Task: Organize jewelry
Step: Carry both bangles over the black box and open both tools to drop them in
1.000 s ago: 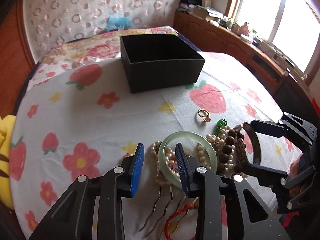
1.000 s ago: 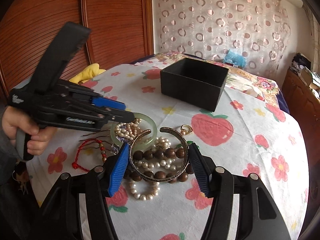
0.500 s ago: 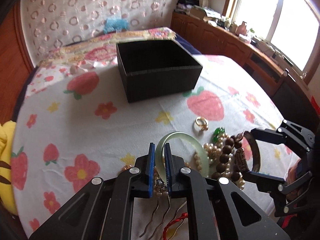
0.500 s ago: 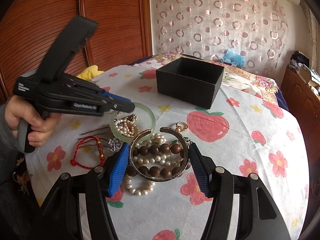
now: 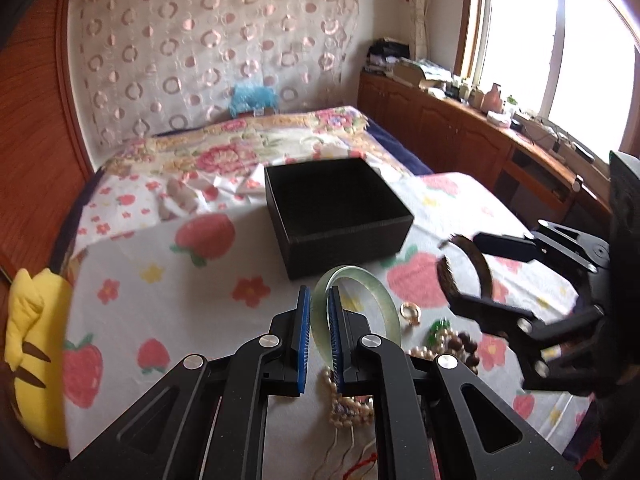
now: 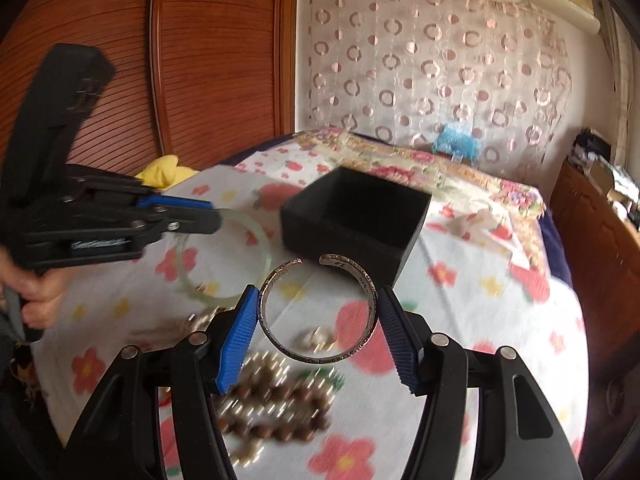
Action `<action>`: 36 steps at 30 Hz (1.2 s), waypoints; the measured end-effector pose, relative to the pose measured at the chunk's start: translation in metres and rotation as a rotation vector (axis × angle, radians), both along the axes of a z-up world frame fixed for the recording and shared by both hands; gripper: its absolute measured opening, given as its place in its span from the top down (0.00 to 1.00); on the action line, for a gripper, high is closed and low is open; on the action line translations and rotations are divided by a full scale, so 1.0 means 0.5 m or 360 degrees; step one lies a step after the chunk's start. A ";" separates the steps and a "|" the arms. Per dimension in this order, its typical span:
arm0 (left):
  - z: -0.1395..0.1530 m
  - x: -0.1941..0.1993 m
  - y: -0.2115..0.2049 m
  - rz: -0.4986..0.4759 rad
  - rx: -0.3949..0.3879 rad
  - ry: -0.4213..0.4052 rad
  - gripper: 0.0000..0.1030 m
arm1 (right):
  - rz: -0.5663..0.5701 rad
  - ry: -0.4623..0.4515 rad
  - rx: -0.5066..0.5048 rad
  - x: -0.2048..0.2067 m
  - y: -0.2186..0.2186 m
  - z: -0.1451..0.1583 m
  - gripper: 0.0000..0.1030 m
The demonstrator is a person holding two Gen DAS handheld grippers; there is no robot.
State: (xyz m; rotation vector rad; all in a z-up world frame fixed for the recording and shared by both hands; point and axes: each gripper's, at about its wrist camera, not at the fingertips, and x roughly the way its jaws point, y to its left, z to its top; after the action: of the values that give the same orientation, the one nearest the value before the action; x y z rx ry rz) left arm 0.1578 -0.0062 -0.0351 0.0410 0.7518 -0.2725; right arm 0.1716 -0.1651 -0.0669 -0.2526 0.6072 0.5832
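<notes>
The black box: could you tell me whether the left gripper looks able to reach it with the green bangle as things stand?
Probably yes. The left gripper is shut on the green bangle, lifted off the tablecloth, and the black box sits open-topped just ahead with nothing between. The right gripper, holding the metal cuff, stays off to the side.

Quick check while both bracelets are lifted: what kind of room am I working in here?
Most likely a home bedroom. A bed with a floral quilt sits behind the table, wooden cabinets run under a window, and a wooden wardrobe stands to one side.
</notes>
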 end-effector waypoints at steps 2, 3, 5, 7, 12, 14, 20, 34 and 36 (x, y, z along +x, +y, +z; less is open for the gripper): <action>0.014 0.007 0.006 0.0004 -0.0016 -0.0024 0.92 | -0.0006 -0.0011 -0.0016 0.026 0.003 0.005 0.39; 0.021 0.013 0.008 0.0012 -0.0017 -0.0040 0.92 | -0.0012 -0.0017 -0.0027 0.047 0.008 0.010 0.39; 0.032 0.020 0.010 0.0023 -0.0005 -0.0070 0.92 | -0.0017 -0.0023 -0.0035 0.076 0.013 0.017 0.39; 0.043 0.029 0.011 0.0033 0.0002 -0.0094 0.92 | -0.0017 -0.0028 -0.0038 0.105 0.019 0.023 0.39; 0.060 0.065 0.022 0.0055 0.0020 -0.0116 0.92 | -0.0010 -0.0015 -0.0070 0.166 0.033 0.016 0.39; 0.064 0.079 0.026 0.0066 0.0018 -0.0121 0.92 | 0.0000 -0.0006 -0.0085 0.188 0.036 0.010 0.39; 0.066 0.125 0.038 0.0096 0.0007 -0.0117 0.92 | 0.0041 0.0043 -0.0089 0.231 0.053 -0.009 0.39; 0.032 0.223 0.000 0.0050 0.0008 -0.0063 0.92 | 0.0009 0.0067 -0.0045 0.247 0.006 -0.010 0.37; 0.021 0.230 -0.010 0.0033 0.0011 -0.0044 0.92 | -0.0029 0.0067 -0.0048 0.250 -0.008 -0.012 0.37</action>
State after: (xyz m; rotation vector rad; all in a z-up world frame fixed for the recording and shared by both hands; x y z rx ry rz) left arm 0.2730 -0.0114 -0.0247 0.0436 0.7252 -0.2489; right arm 0.2963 -0.1693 -0.0728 -0.2634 0.6588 0.5633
